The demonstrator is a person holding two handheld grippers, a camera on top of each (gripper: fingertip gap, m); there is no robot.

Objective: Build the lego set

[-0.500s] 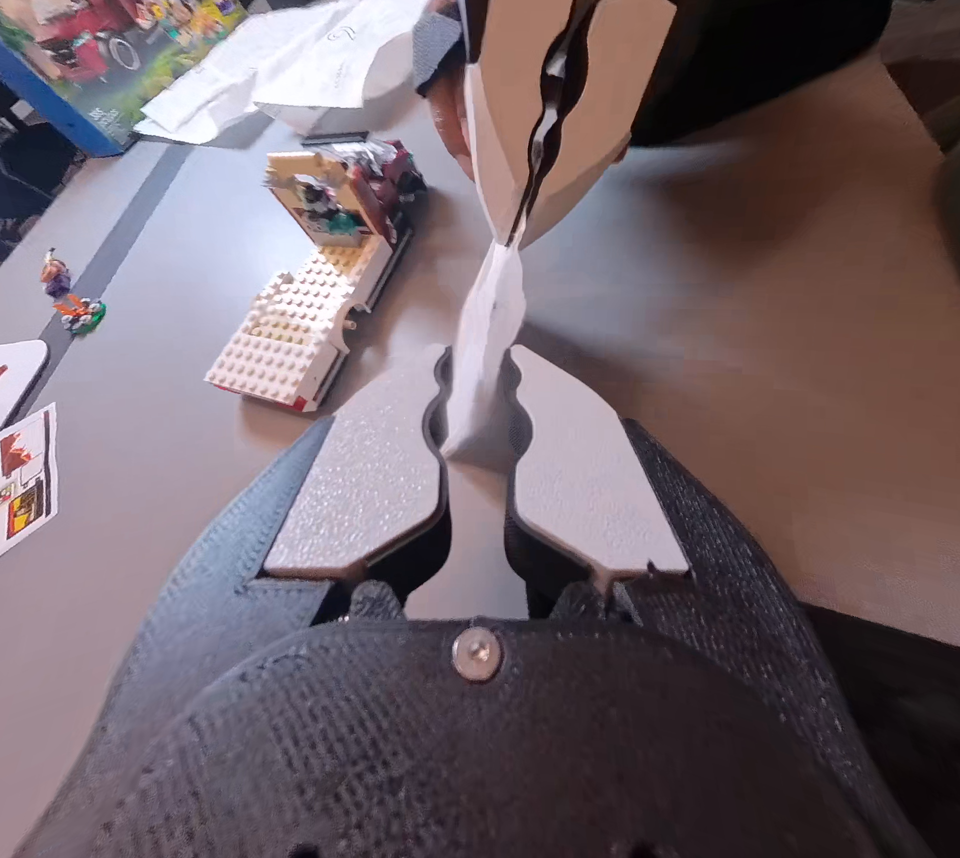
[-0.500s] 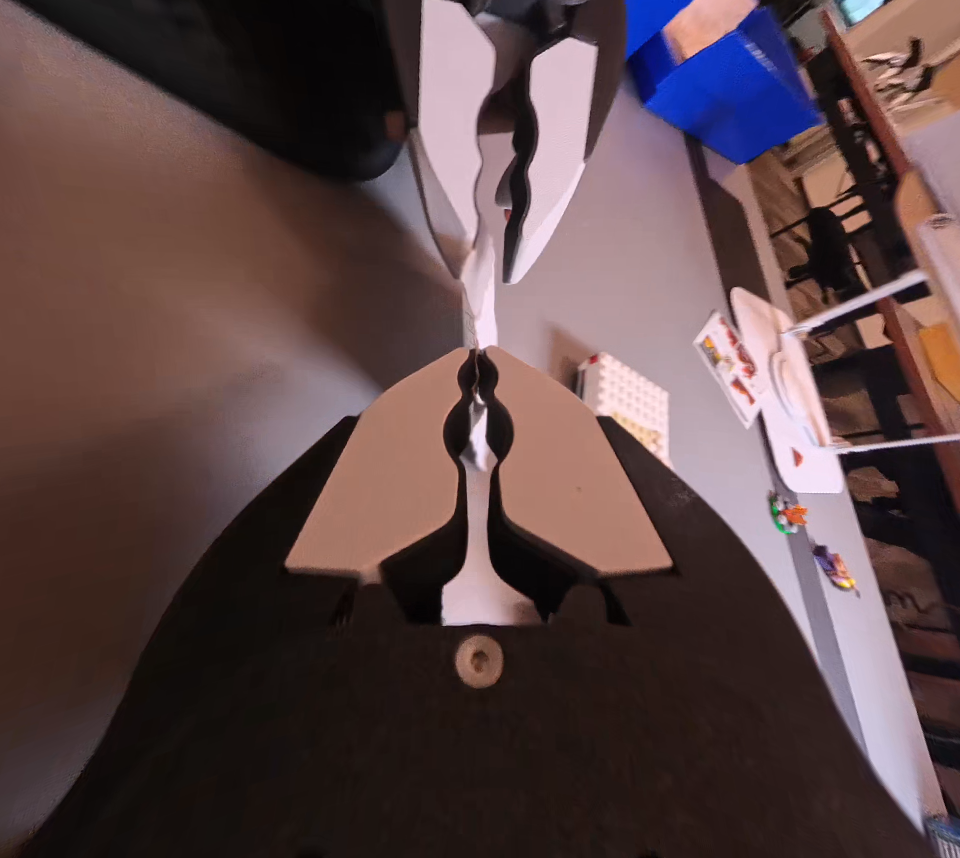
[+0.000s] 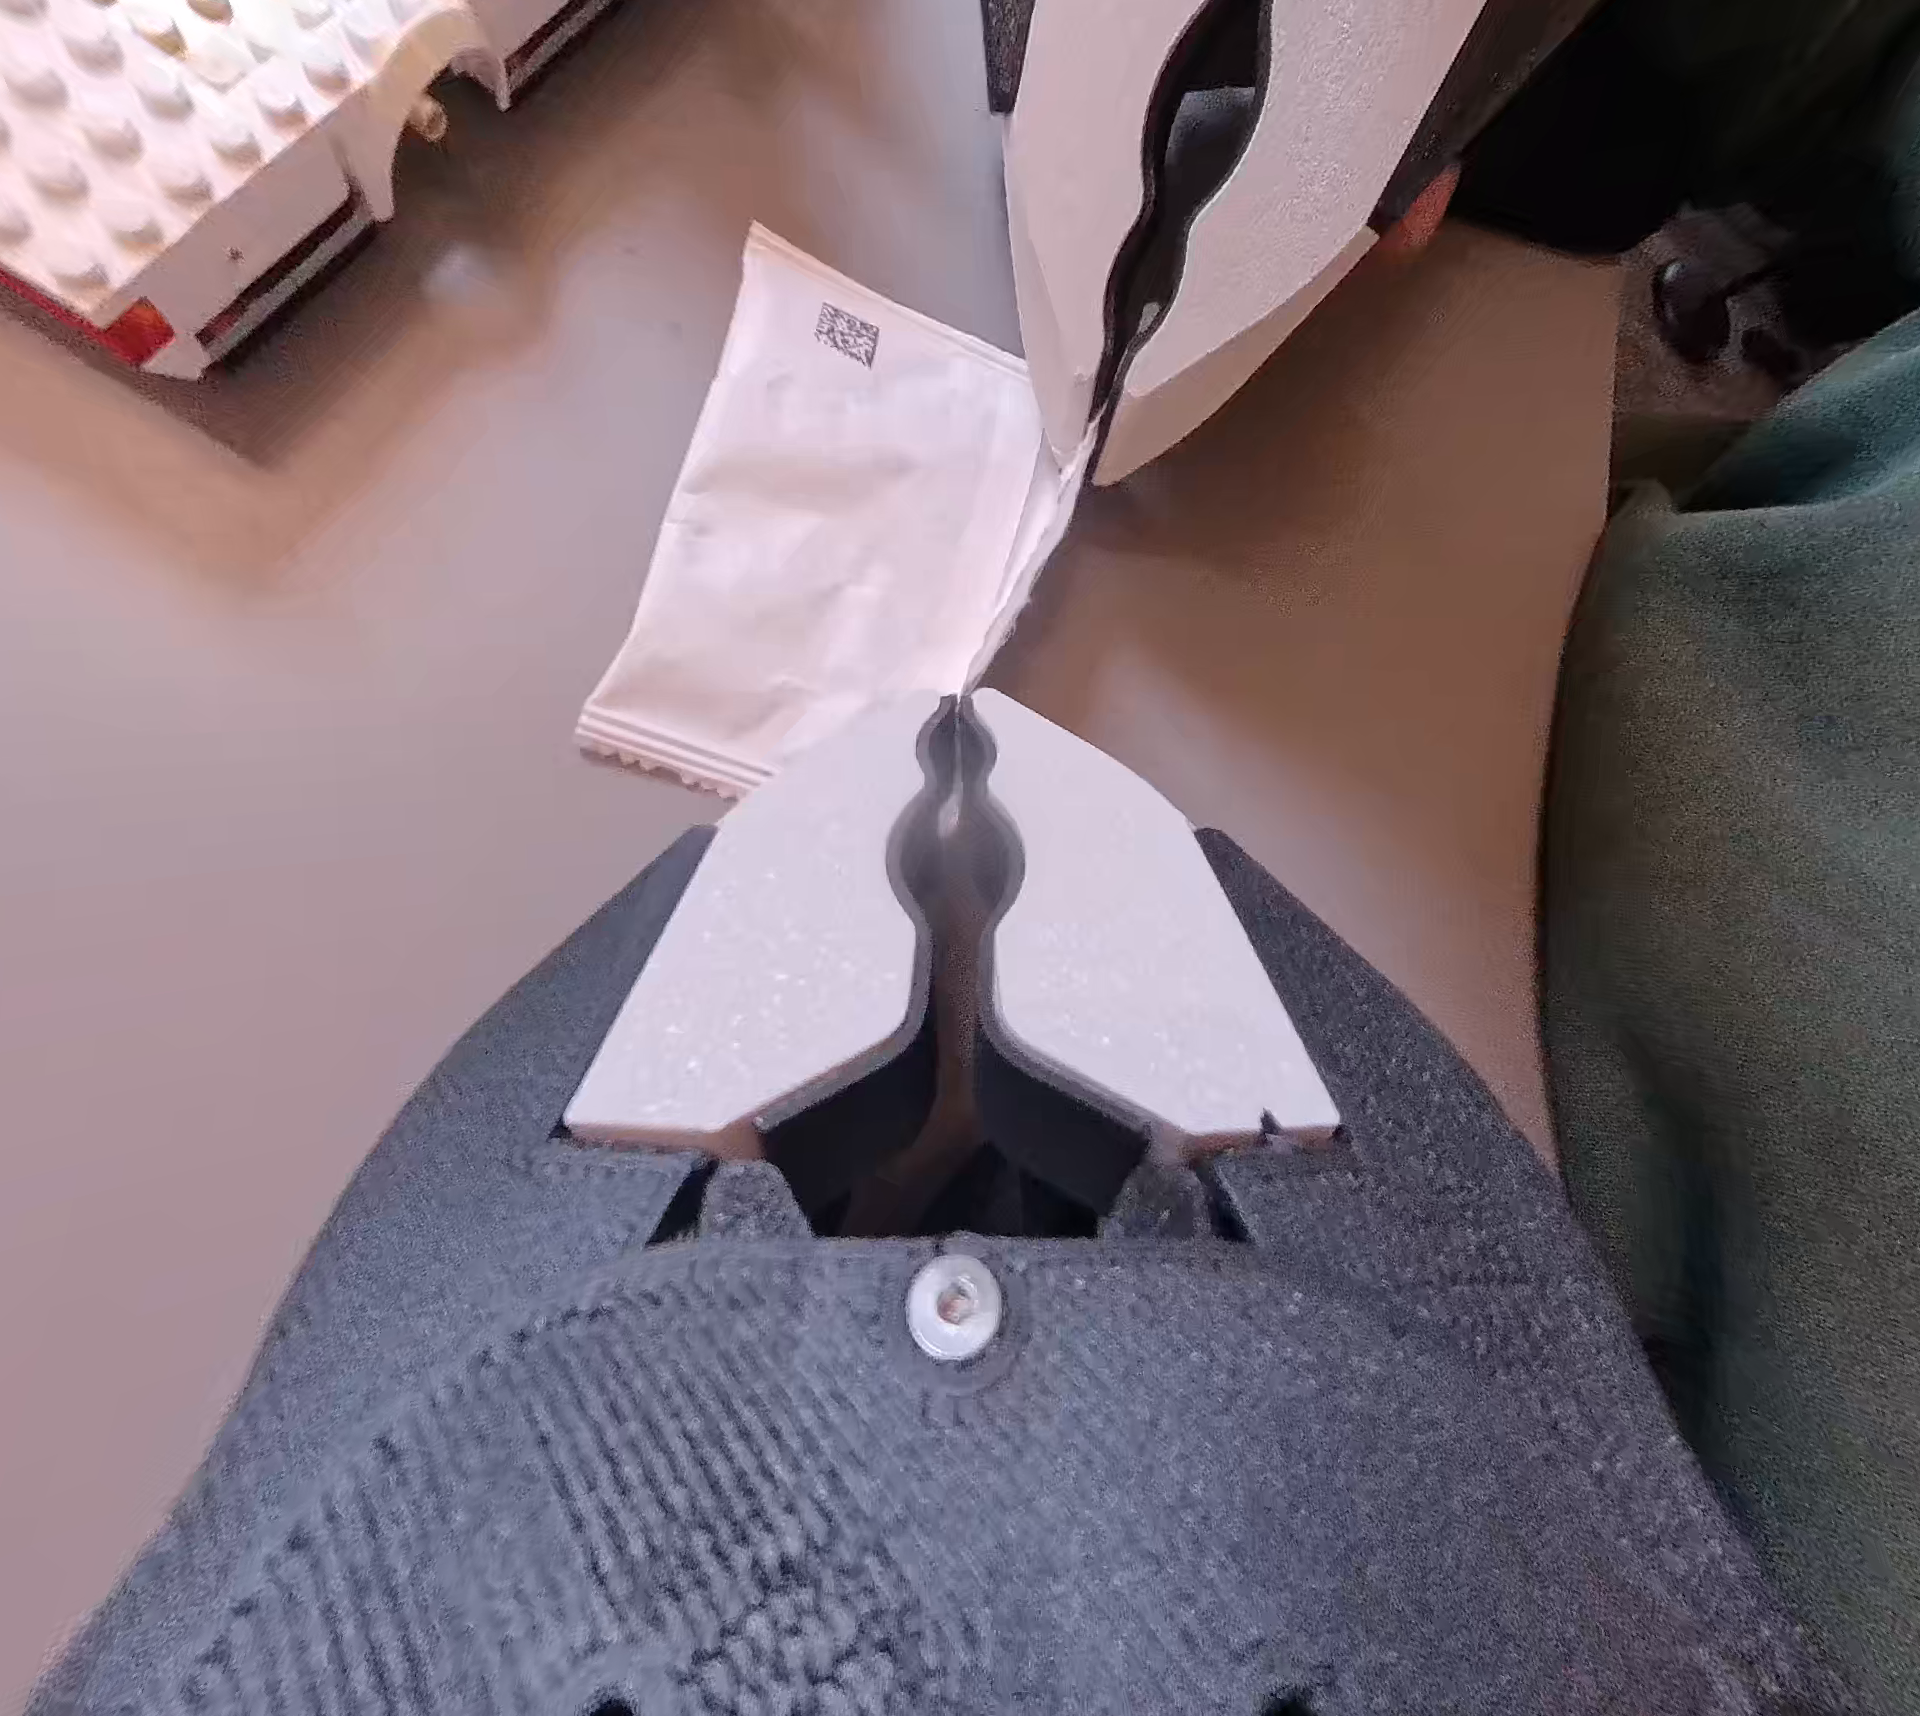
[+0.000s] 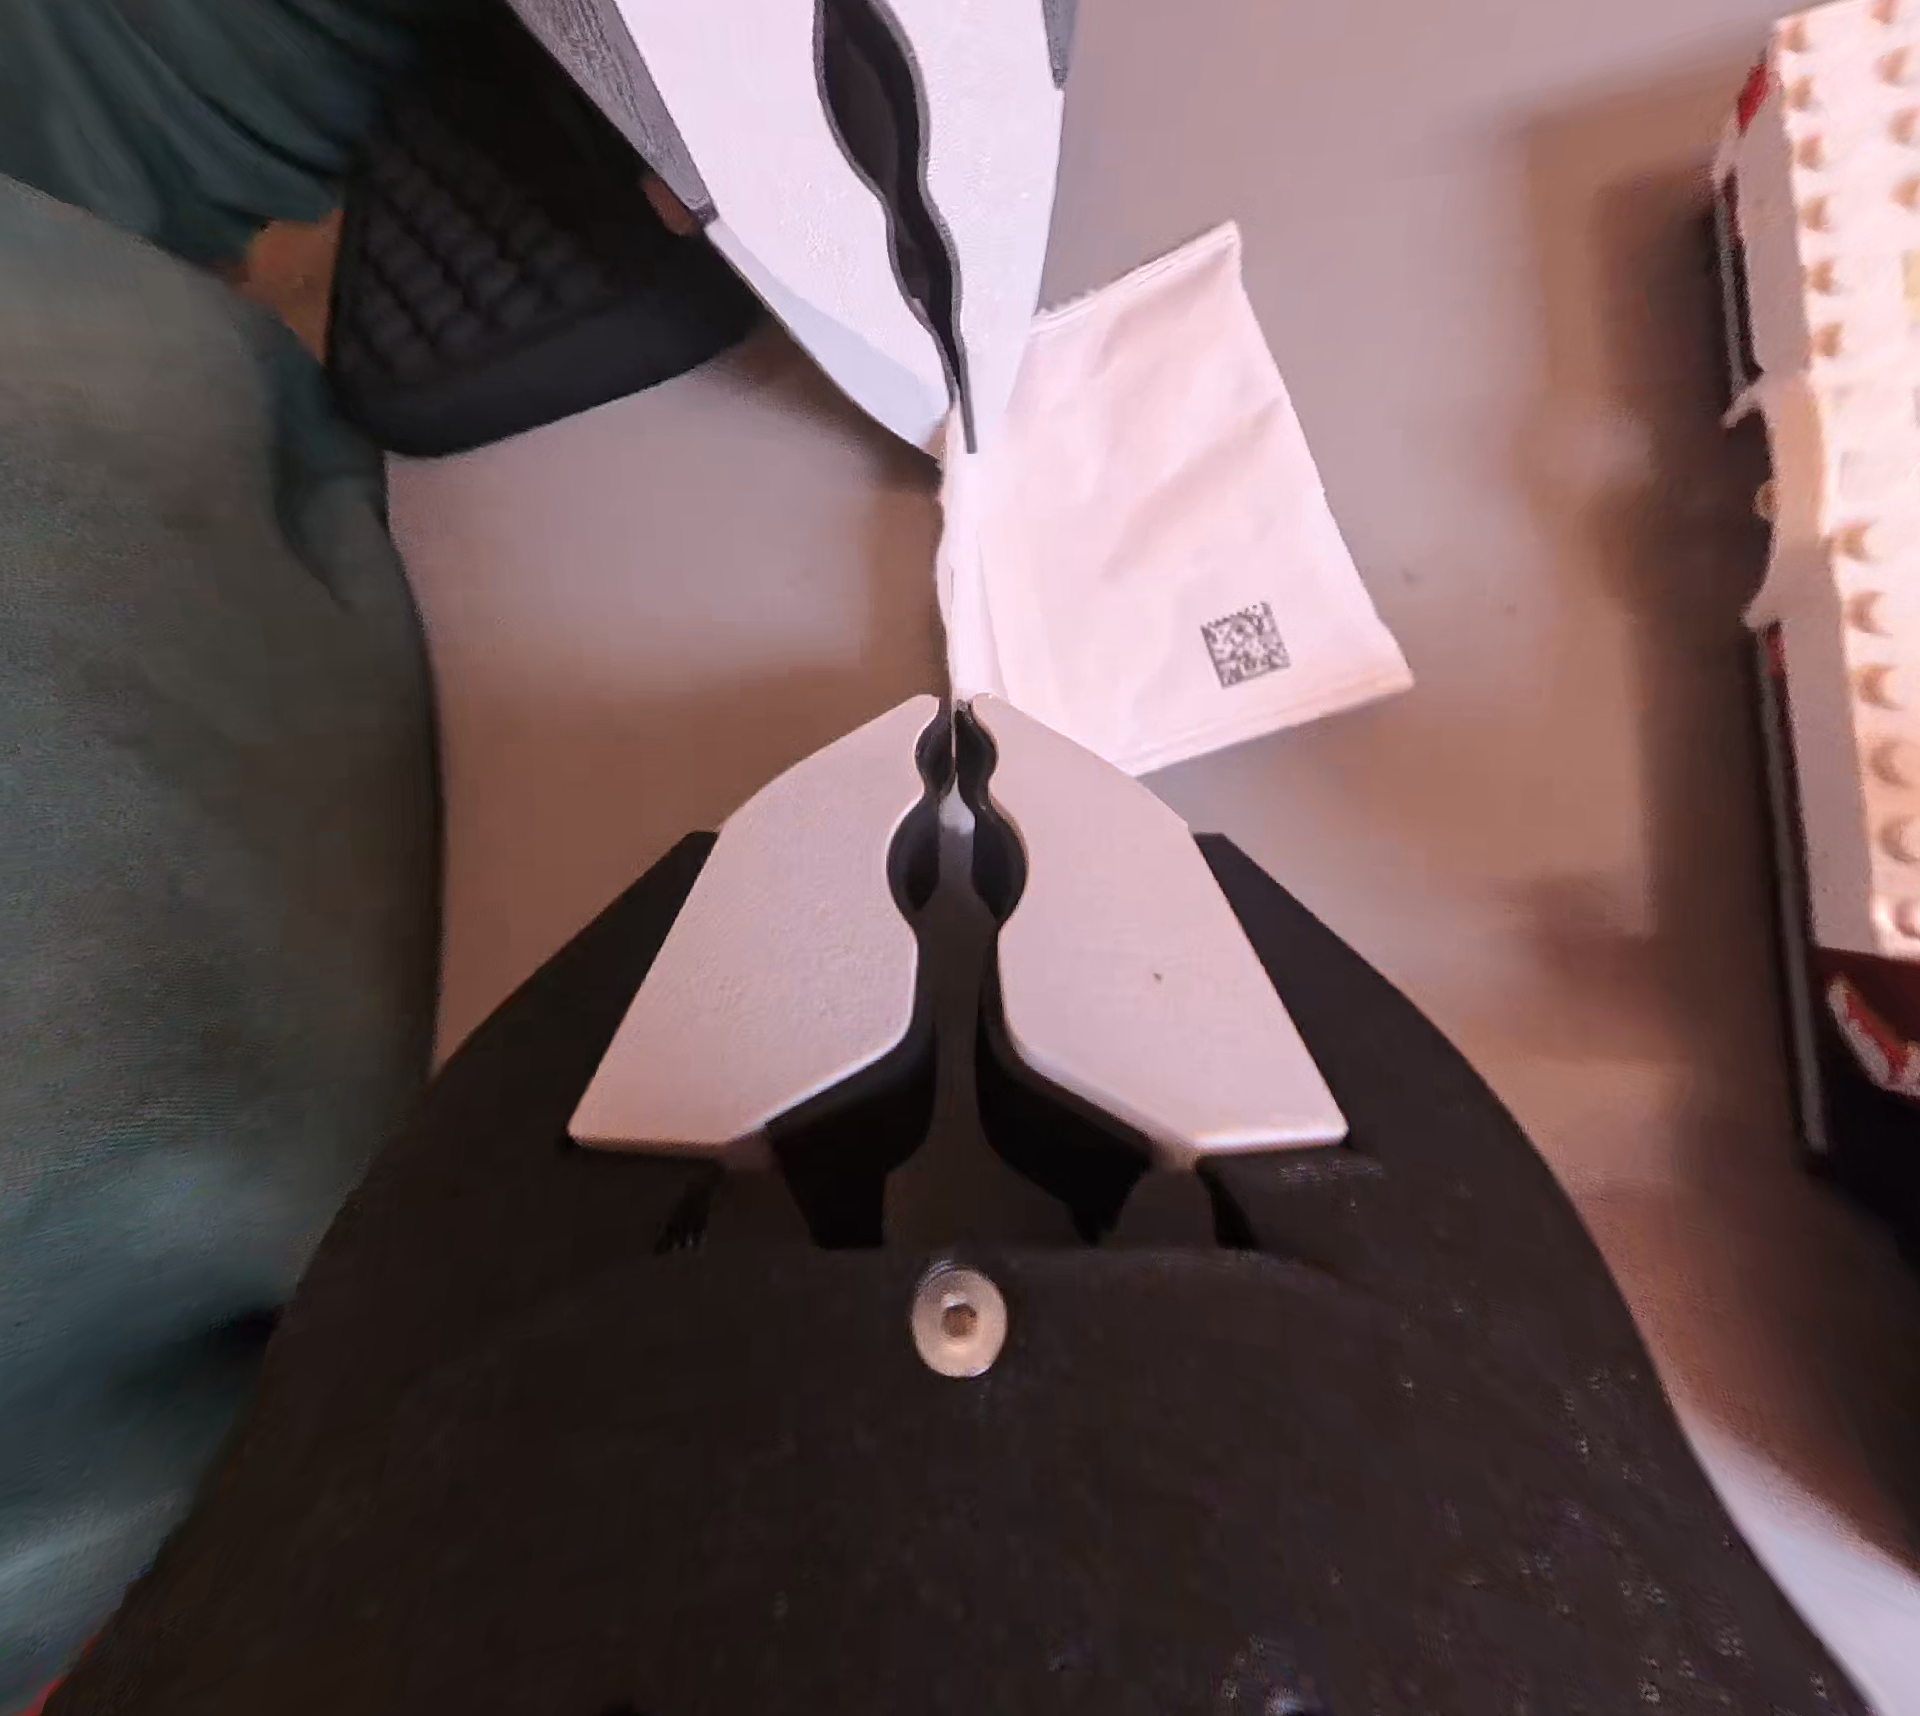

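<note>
While the brown table (image 3: 312, 835) lies bare beneath, the half-built white studded model (image 3: 208, 4) sits ahead-left of the left hand-held gripper (image 3: 956, 710). Between it and the right hand-held gripper (image 4: 956, 710), both pinched closed on one edge, hangs the paper bag (image 3: 831, 523): light, limp, probably easy to tear.

Left gripper (image 3: 958, 702): dark grey woven-texture printed body, pale speckled grey jaws with wavy black inner edges, silver screw (image 3: 954, 1306) at centre. Right gripper (image 4: 956, 710): black body, same pale jaws, silver screw (image 4: 957, 1325). Teal-green sleeve (image 4: 177, 731), black textured glove (image 4: 468, 295).
</note>
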